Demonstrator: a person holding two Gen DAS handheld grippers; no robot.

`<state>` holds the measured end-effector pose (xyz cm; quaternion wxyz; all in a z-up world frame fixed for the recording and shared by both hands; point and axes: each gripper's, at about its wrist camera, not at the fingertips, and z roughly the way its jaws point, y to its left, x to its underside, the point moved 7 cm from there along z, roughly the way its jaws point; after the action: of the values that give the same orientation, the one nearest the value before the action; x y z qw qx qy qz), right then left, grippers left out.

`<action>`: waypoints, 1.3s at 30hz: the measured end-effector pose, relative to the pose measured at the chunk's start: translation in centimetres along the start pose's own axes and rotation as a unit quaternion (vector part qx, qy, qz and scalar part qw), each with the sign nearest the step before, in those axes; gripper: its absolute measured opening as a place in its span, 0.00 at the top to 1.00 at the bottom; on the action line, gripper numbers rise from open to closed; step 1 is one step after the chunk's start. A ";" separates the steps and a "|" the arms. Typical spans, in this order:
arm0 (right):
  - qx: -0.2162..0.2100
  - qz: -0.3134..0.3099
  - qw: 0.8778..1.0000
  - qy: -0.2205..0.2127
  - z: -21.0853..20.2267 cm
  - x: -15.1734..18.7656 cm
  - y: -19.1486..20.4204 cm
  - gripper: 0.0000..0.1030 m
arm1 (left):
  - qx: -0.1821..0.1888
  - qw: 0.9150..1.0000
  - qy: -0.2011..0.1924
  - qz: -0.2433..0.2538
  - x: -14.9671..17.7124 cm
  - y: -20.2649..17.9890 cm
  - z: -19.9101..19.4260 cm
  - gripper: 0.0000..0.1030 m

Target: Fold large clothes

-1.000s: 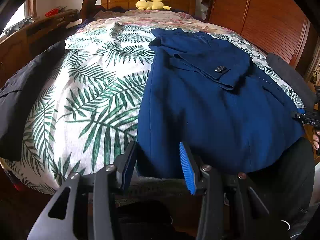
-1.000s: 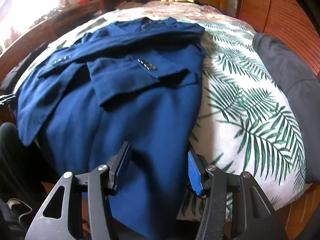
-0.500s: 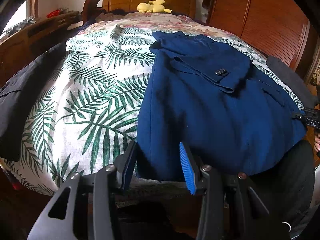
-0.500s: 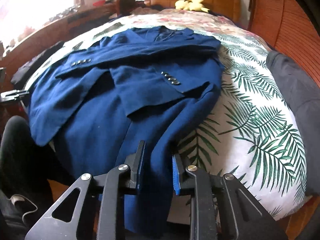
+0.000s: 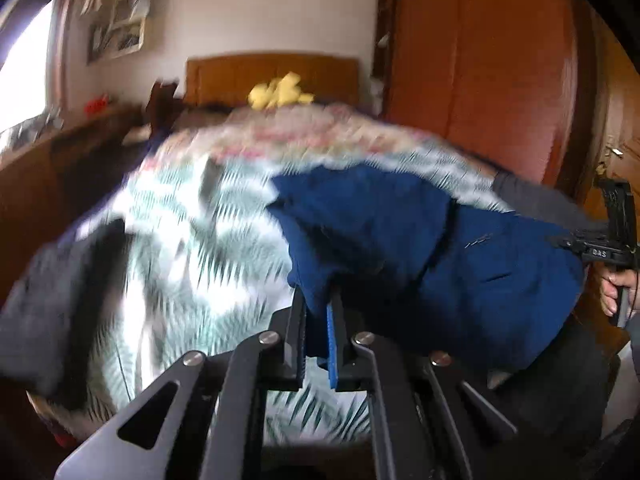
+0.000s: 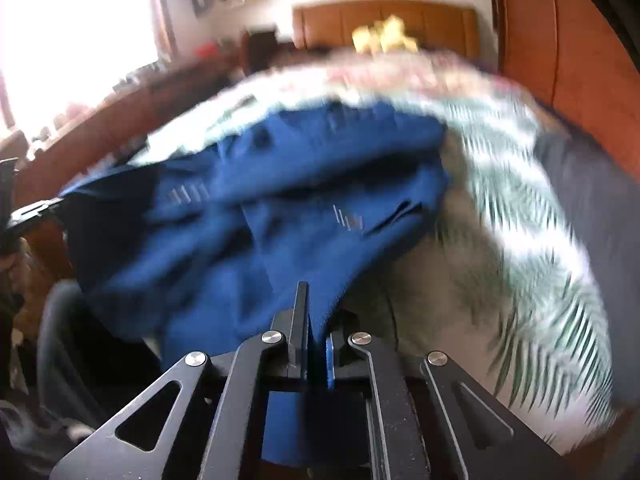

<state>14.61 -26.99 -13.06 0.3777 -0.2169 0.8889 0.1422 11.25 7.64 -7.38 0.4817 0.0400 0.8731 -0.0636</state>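
A dark blue jacket (image 5: 400, 232) lies on the palm-leaf bedspread (image 5: 192, 248); its near hem is lifted off the bed. My left gripper (image 5: 316, 312) is shut on the hem's left corner. My right gripper (image 6: 316, 320) is shut on the hem's right corner, with the jacket (image 6: 280, 208) bunching toward the headboard. The right gripper also shows at the right edge of the left wrist view (image 5: 612, 240). Both views are blurred by motion.
A dark garment (image 5: 60, 292) lies on the bed's left edge and another (image 6: 592, 216) on its right edge. A wooden headboard (image 5: 272, 76) with a yellow soft toy (image 5: 280, 92) stands at the far end. A wooden wardrobe (image 5: 500, 72) is on the right.
Both grippers have closed on the jacket's near hem and lifted it up and forward. The jacket has gone from lying flat to bunching, and both cameras have tilted upward.
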 end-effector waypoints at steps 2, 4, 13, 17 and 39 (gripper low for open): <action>-0.004 -0.014 0.999 -0.041 -2.0 -3.1 1.2 0.97 | 0.006 1.000 -0.020 0.011 -3.0 -1.0 -0.7 0.96; -0.002 -0.028 0.997 -0.075 -4.0 -6.2 2.3 0.97 | 0.008 0.999 -0.039 0.020 -5.8 -1.9 -1.3 0.96; 0.006 -0.048 0.985 -0.163 -11.1 -14.4 3.6 0.98 | 0.008 0.990 -0.140 0.034 -15.9 -3.1 -7.8 0.96; 0.009 -0.052 0.978 -0.201 -15.5 -16.0 3.7 0.98 | 0.004 0.984 -0.173 0.047 -18.4 -3.9 -11.5 0.96; 0.074 -0.034 0.988 -0.133 -10.4 -14.4 -2.8 0.97 | -0.038 0.997 -0.057 0.032 -15.1 -0.8 4.3 0.96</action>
<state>18.63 -29.76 4.29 0.5119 -0.1974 0.8312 0.0904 22.82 6.03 3.20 0.5335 0.0456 0.8444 -0.0175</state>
